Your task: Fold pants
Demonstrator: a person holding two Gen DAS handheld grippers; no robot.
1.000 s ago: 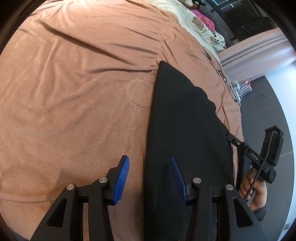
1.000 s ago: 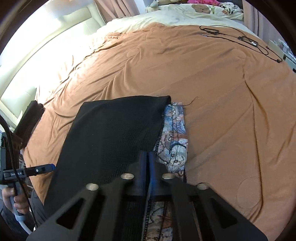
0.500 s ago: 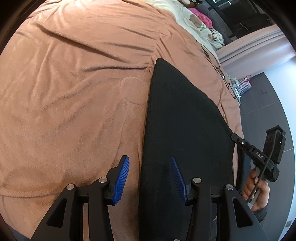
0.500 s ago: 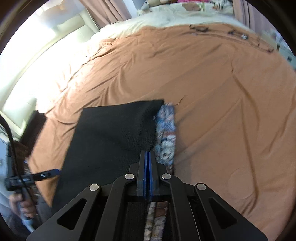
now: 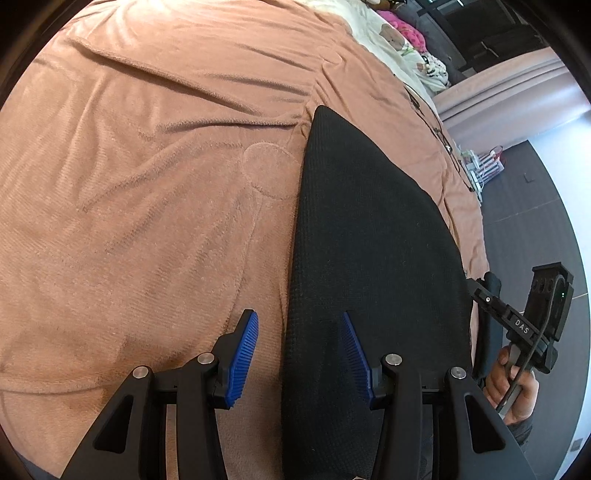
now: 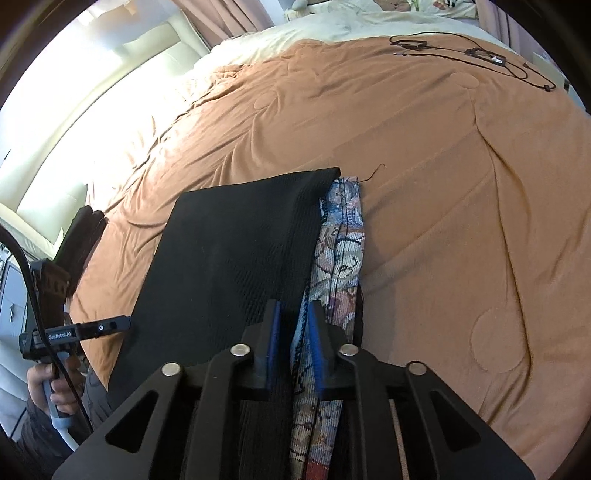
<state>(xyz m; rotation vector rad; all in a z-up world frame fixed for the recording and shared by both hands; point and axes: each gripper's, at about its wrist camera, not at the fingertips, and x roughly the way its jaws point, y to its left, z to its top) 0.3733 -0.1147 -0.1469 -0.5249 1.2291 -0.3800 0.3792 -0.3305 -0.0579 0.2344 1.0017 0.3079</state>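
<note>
The right tongs (image 6: 293, 332) have just parted: half a second ago their blue pads were pressed flat together on the edge of the cloth, and now a narrow gap shows between them, with the patterned hem of the pants (image 6: 236, 266) still lying in that gap. I read this as the release after a fold has been laid down, though the cloth has not yet slipped clear of the pads. The left tongs (image 5: 299, 347) stand wide apart, as they did a second ago, hovering with one pad over the black fabric and the other over the brown blanket (image 5: 147, 184); they grip nothing.

Outward from there, the pants lie on the bed as a flat black panel, folded over so that only a strip of blue and pink pattern (image 6: 343, 236) peeks out along the right edge. The panel looks smooth, with one corner pointing toward the far side of the bed. A loose thread (image 6: 375, 173) trails from the far corner of the hem.

Farther off, black cables (image 6: 461, 55) rest near the cream bedding (image 6: 332, 26). Judging by the neat single layer, at least one more fold probably remains.
</note>
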